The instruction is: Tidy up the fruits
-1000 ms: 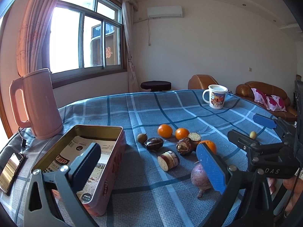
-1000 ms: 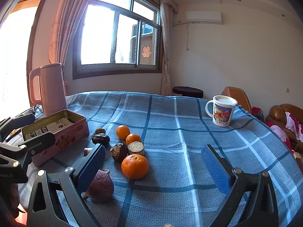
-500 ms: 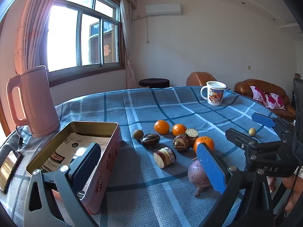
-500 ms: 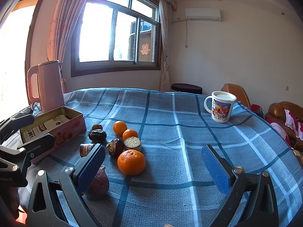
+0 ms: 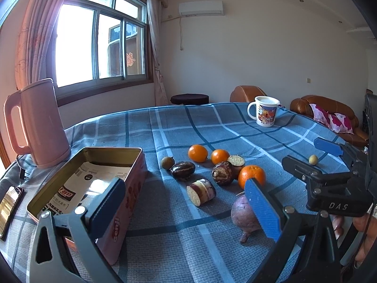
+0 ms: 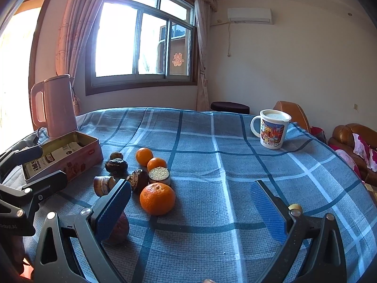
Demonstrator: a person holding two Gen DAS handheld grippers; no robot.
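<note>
Both wrist views sit lower and closer to the fruit than a second ago; the fruit itself has not shifted on the cloth. Left gripper hangs over the near table edge, jaws spread wide with nothing between them; its left pad overlaps the tin, its right pad overlaps the beet. Right gripper likewise spread wide and empty, big orange seen between its pads but ahead of them, not touched. Fruit cluster mid-table, just right of the tin: two small oranges at the back, side by side; small brown fruit beside a dark passion fruit; cut passion fruit touching a wrinkled dark one; cut tuber piece in front, cut face toward the left camera. One small yellow fruit lies well apart, seen behind the right gripper in the left view. Tin open, holding only printed paper. Kettle behind the tin, phone to its left, mug far across the table.
</note>
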